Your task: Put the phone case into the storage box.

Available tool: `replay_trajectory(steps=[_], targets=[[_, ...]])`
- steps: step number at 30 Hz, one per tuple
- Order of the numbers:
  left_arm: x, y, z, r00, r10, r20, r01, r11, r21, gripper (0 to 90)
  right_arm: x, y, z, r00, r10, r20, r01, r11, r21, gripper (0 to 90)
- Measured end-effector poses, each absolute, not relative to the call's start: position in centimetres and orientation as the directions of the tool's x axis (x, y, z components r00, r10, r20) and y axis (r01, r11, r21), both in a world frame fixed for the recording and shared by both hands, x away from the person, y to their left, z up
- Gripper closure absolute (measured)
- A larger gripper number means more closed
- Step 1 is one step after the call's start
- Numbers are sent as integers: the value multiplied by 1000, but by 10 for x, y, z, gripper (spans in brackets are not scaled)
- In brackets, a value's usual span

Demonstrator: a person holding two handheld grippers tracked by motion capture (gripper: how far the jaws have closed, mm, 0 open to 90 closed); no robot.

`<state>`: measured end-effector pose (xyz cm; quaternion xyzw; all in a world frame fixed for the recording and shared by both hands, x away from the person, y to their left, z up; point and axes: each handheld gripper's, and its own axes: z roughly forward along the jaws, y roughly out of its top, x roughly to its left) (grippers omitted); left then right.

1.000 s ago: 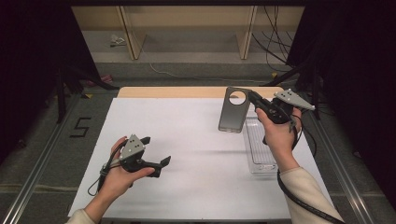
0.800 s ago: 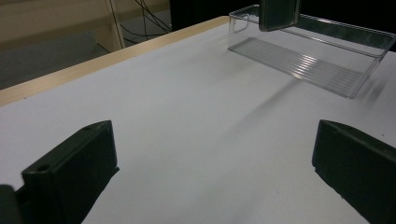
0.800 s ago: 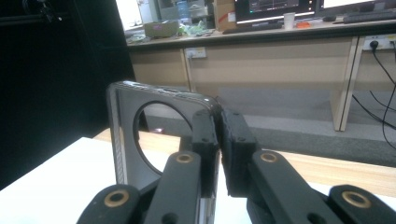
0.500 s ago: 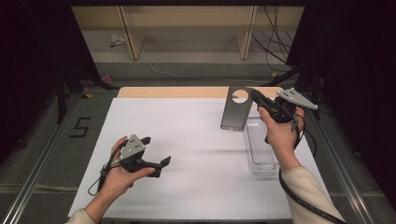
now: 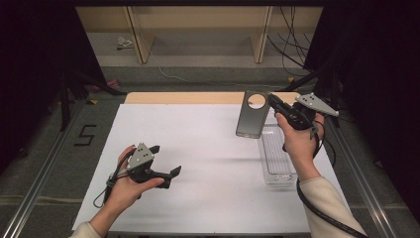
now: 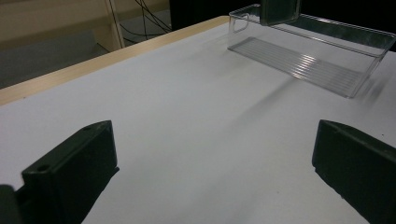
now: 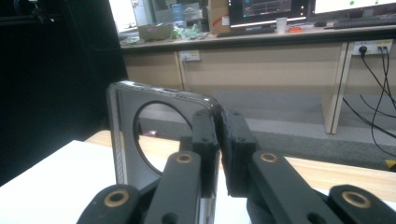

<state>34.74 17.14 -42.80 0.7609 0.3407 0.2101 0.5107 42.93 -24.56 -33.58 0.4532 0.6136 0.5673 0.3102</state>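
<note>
High view: white table (image 5: 208, 148), wood strip along its far edge, grey floor and shelf legs beyond. Right gripper (image 5: 274, 102) holds a grey phone case (image 5: 251, 115) with a round hole, aloft at the clear tray's (image 5: 277, 153) far end. Left gripper (image 5: 166, 163) low, jaws wide.

Left gripper view: case (image 6: 279, 10) cut off at the top, over the tray (image 6: 308, 51).

Right gripper view: jaws pinch the case's (image 7: 123, 135) edge; desks and monitors behind; its lower part hidden.

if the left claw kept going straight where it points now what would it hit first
Probably the clear tray. The left claw is open, with bare white table ahead up to the tray; the phone case hangs above its far end. Depth is uncertain.
</note>
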Motion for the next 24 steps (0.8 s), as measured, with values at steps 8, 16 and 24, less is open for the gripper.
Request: replay_trajectory(steps=[8, 16, 24], targets=[[348, 172, -428, 679, 734, -28, 305, -246, 920, 0, 430, -248, -335, -391, 911, 128, 202, -50, 978, 855], [348, 172, -428, 679, 733, -28, 305, -246, 920, 0, 431, -250, -335, -384, 914, 128, 201, -53, 978, 855], [348, 171, -429, 681, 732, -29, 305, -248, 919, 0, 431, -254, -334, -376, 918, 129, 196, -57, 979, 855]])
